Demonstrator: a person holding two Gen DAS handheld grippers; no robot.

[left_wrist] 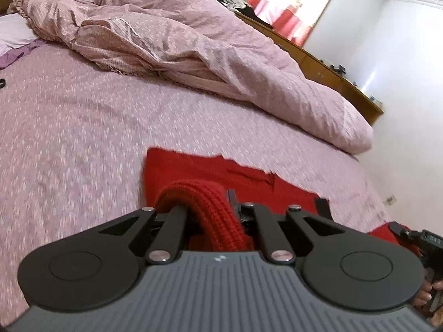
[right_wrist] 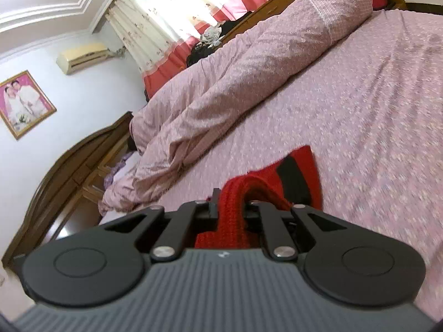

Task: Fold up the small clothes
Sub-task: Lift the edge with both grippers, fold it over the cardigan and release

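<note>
Knitwear fills the middle of both wrist views: a red knitted garment in chunky ribbed wool, part of it lying flat on the bed and part bunched up in the fingers. In the left wrist view the flat part spreads from the centre toward 4 o'clock, its far edge running roughly from 10 o'clock to 4 o'clock across the sheet, with a raised stitched seam on its surface. A thick rounded roll of the same rib arches up at 6 o'clock, where the left gripper is clamped tight on it (the fingertips themselves are buried in wool).

In the right wrist view the right gripper is likewise closed hard on a ribbed fold of the red knitted garment. Beyond it a corner of the knit rises toward 1 o'clock, carrying a black patch with straight edges.

The bed wears a mauve sheet speckled with small pale flecks, soft and slightly blurred. A crumpled pink quilt, finely patterned and deeply creased, lies heaped along the far side, from 10 o'clock to 3 o'clock in the left view. At 4 o'clock in that view, the other gripper's black body and a person's hand show at the frame edge. A framed photograph hangs on the pale wall at 9 o'clock in the right view.
</note>
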